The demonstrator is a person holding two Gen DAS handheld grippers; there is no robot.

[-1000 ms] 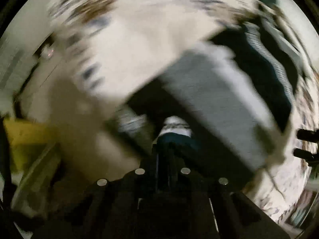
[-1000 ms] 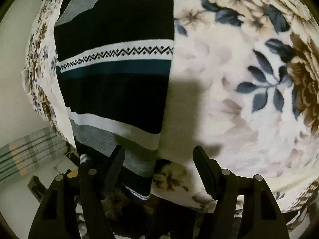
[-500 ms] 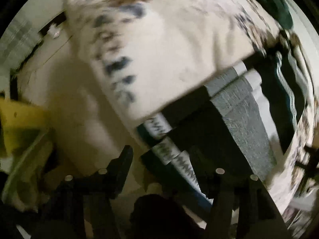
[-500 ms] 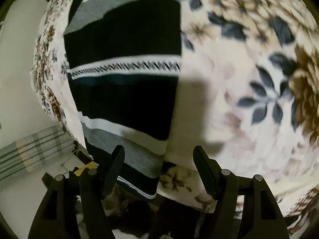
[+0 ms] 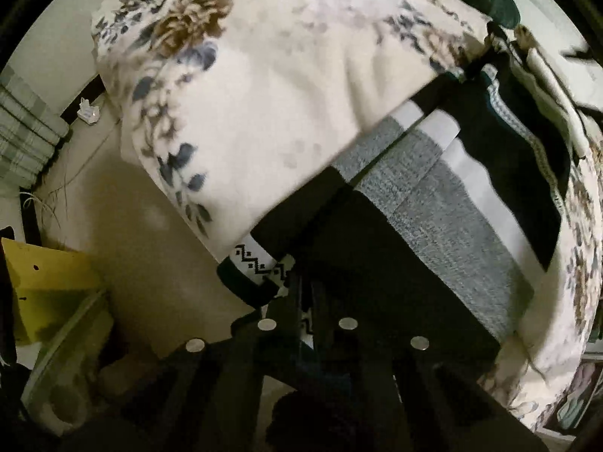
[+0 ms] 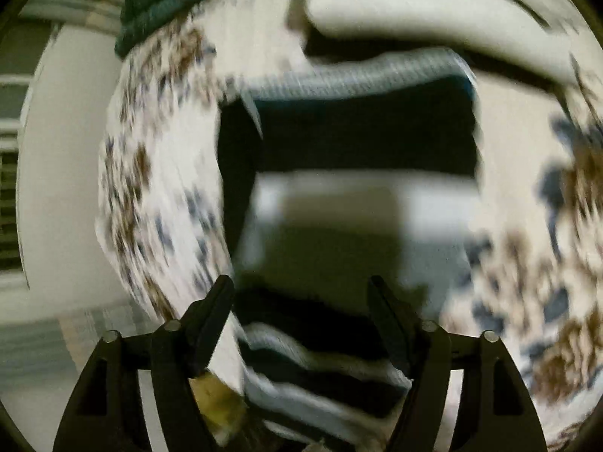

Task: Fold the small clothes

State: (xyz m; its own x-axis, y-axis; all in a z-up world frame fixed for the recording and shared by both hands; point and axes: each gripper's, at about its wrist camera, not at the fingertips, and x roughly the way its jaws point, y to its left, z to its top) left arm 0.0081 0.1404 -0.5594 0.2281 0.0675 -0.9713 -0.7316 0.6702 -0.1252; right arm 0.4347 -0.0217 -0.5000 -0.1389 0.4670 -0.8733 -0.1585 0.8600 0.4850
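A striped knit garment (image 5: 444, 203) in black, grey, white and teal lies on a floral blanket (image 5: 271, 113), partly folded, its lower end hanging over the blanket's edge. My left gripper (image 5: 305, 290) is shut on the patterned hem of that hanging end. In the right wrist view the same garment (image 6: 358, 173) is blurred and fills the middle. My right gripper (image 6: 301, 301) is open, its two fingers astride the garment's near end, holding nothing.
A dark green cloth (image 6: 158, 7) lies at the blanket's far end. A yellow object (image 5: 49, 282) and pale floor (image 5: 143, 248) are below left of the bed edge. Striped curtain (image 5: 26, 132) at far left.
My left gripper opened, then closed on the garment's hanging hem. My right gripper swung over the garment; its view is now motion-blurred.
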